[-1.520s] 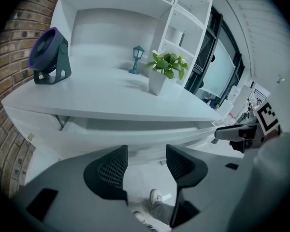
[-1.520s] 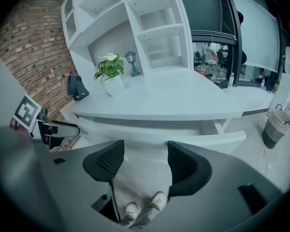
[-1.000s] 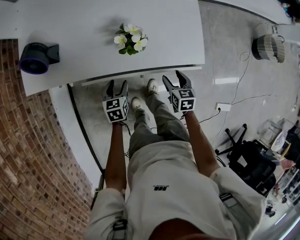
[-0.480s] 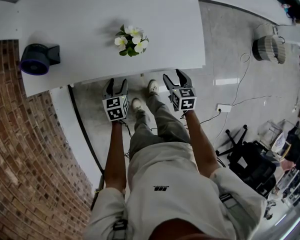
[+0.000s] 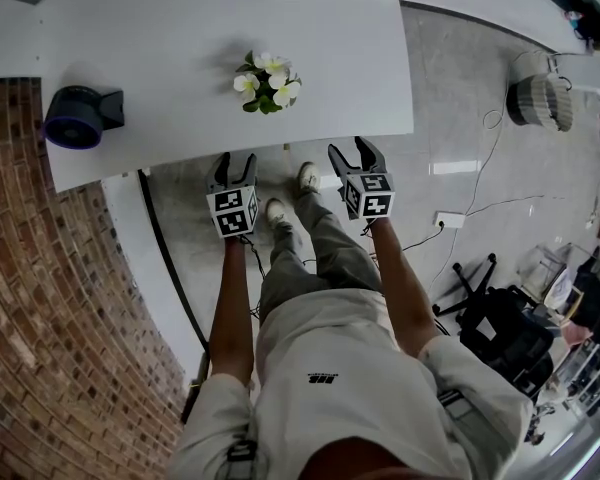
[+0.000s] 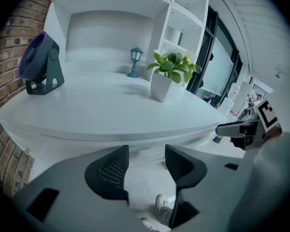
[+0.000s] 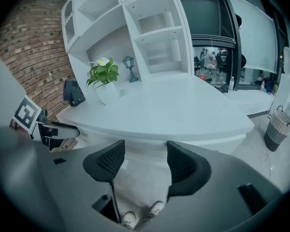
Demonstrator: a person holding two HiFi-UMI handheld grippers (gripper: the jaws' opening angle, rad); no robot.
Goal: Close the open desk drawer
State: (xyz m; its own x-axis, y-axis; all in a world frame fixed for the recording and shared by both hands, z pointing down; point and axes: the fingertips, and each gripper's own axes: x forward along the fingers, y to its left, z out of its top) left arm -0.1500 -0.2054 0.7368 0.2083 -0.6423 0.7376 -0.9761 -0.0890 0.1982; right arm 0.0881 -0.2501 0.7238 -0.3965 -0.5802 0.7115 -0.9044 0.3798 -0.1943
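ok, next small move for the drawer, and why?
Probably nudge both forward a touch: left tongs and right tongs are open, empty, close to the drawer front under the desktop, and I can't tell it's flush yet.

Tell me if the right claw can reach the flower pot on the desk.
Probably yes: the right claw hangs open and empty at the front edge of the desk, and only bare top lies between it and the flower pot.
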